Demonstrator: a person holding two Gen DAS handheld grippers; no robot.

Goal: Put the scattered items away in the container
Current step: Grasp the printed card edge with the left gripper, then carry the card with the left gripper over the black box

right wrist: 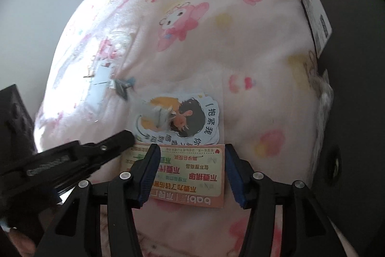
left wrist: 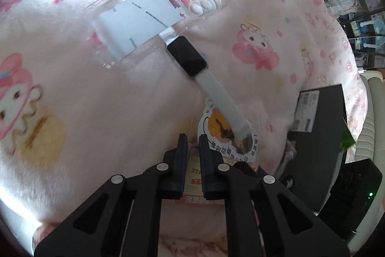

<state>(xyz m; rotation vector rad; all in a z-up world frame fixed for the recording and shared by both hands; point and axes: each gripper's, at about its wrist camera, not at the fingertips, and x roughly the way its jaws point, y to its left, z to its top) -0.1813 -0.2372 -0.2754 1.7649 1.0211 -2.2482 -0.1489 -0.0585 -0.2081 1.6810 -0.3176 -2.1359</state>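
Note:
On a pink cartoon blanket lie a clear phone case [left wrist: 154, 9], a smart band with a black face and white strap [left wrist: 192, 62], a cartoon sticker [left wrist: 228, 134] and an orange card [right wrist: 185, 175]. The sticker [right wrist: 182, 117] and the strap end [right wrist: 158, 117] also show in the right wrist view. My left gripper [left wrist: 193, 143] is nearly closed over the orange card's [left wrist: 192, 180] edge, just short of the strap end; it shows from the side in the right wrist view [right wrist: 125, 139]. My right gripper [right wrist: 192, 153] is open, its fingers straddling the card.
A black box [left wrist: 320, 112] with a white label lies at the right on the blanket; in the right wrist view it fills the right edge [right wrist: 349, 64]. A shelf [left wrist: 361, 6] with boxed items stands beyond the bed. The blanket [left wrist: 72, 88] bulges unevenly.

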